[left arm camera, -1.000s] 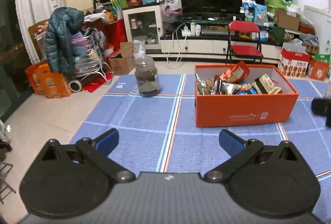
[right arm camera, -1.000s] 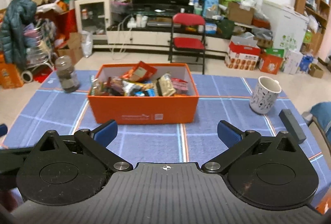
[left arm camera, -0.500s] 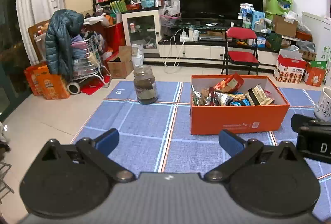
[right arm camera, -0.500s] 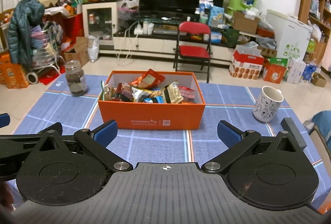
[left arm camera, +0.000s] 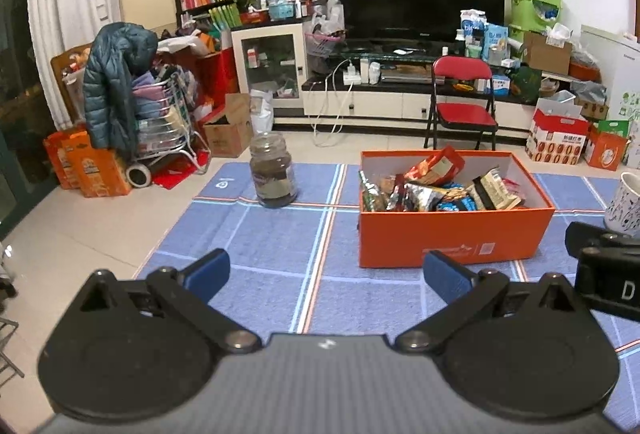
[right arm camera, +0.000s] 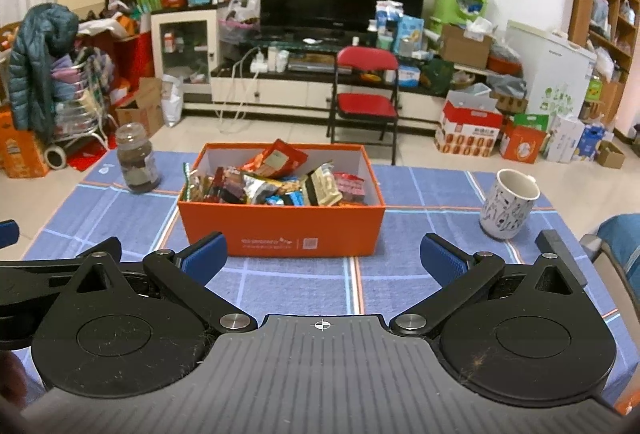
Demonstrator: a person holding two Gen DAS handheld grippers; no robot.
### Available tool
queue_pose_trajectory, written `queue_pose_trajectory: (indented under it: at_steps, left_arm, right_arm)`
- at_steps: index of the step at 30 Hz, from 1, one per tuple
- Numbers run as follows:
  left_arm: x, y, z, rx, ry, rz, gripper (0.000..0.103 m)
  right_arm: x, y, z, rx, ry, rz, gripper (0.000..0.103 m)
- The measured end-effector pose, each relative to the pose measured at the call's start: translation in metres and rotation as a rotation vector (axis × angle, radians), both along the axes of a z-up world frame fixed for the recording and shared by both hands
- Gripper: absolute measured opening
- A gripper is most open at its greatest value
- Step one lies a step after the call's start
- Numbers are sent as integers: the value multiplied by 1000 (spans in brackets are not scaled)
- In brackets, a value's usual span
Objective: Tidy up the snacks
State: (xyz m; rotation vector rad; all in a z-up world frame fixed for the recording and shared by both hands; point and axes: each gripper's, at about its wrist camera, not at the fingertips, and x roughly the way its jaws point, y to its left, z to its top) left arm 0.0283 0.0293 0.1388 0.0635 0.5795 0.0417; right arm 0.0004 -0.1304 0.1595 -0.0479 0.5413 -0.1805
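- Blue checked mat (right arm camera: 280, 286) is lying clear of loose packets across the centre of both views.
- Orange box (right arm camera: 280, 230), mid-frame, is holding all visible snack packets (right arm camera: 276, 177) in an unsorted heap; judged: gathering done, ordering doubtful.
- Jar (left arm camera: 273, 173) and mug (right arm camera: 508, 205) are standing apart, untouched.
- Left gripper (left arm camera: 326, 272) and right gripper (right arm camera: 323, 256) are hovering empty, fingers spread.
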Motion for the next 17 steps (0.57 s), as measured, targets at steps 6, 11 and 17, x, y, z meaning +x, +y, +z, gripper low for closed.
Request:
queue_pose_trajectory:
  at_steps: [6,11,17]
  left_arm:
    - [3,-4,-4,-12,11,-1,102]
    - [5,-2,-6,-4,22,9,102]
    - [5,-1,-10,-9,31,8,102]
  right_arm:
    - [1,-4,-1,-2,4,-4,95]
    - [4,-4,-5,6,12,6,95]
    - [5,-2,-8,12,18,12,95]
